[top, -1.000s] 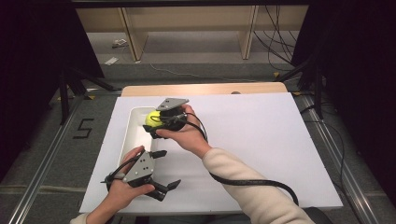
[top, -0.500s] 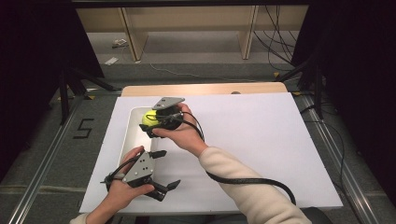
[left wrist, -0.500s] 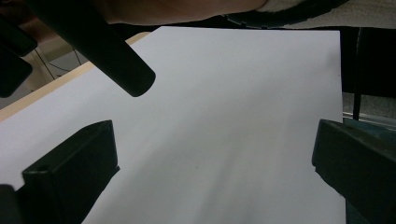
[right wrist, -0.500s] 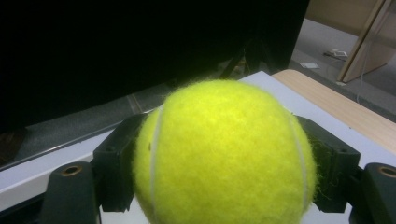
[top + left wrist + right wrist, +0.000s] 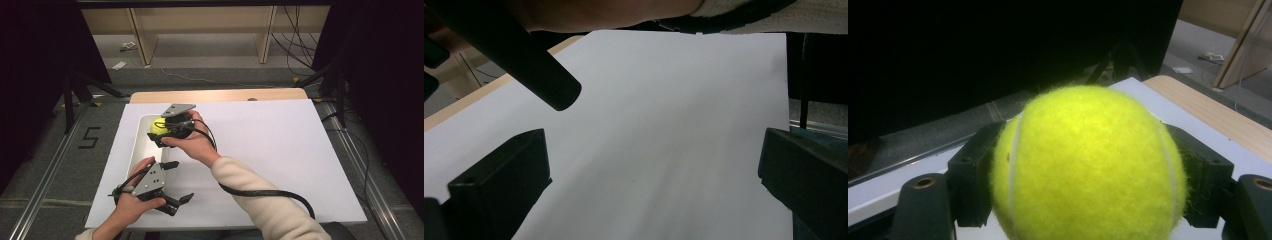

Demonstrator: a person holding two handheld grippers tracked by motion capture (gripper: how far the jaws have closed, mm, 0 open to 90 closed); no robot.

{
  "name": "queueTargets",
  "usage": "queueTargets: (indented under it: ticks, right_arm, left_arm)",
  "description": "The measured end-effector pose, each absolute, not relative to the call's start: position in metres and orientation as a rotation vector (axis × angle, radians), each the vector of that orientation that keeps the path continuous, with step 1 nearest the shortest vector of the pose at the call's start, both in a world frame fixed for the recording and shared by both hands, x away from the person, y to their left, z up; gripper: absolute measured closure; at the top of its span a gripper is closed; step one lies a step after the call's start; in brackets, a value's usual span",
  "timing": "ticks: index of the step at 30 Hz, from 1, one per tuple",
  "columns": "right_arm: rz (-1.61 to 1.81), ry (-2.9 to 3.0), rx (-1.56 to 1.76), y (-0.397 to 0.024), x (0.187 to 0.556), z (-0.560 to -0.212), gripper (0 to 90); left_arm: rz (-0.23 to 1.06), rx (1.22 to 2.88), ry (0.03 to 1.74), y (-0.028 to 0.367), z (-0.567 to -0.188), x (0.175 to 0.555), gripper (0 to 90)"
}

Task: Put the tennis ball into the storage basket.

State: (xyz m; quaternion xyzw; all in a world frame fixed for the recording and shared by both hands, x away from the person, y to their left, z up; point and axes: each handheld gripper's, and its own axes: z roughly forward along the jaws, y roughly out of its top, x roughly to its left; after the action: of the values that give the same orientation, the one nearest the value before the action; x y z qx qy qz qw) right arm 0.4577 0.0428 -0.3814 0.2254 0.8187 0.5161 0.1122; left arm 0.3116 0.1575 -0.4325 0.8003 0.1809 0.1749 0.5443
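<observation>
Yellow-green felt sits right in front of my right gripper's [image 5: 162,134] camera: a tennis ball [image 5: 1088,162], with one black finger pressed against each side of it, so my fingers are clamped on the ball. From the high view I see the tennis ball [image 5: 159,127] held above a white rectangular tray [image 5: 141,150] at the left part of the white surface [image 5: 280,150]; I cannot tell whether it touches the tray. My left gripper [image 5: 176,181] is nearer the front edge, just beside the tray's near end, its fingers [image 5: 499,185] spread wide apart over bare white board with nothing between them. My right forearm, in a cream sleeve [image 5: 260,205], crosses the board diagonally.
</observation>
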Motion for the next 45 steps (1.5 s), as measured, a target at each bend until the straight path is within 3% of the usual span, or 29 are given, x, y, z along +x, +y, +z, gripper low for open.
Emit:
queueTargets:
  ticks: [45]
  right_arm:
    - [1.513,2.427,0.636,0.061,0.463,-0.378,25.8]
  left_arm:
    - [0.415,1.910,0.417,0.157,-0.433,0.311,0.0]
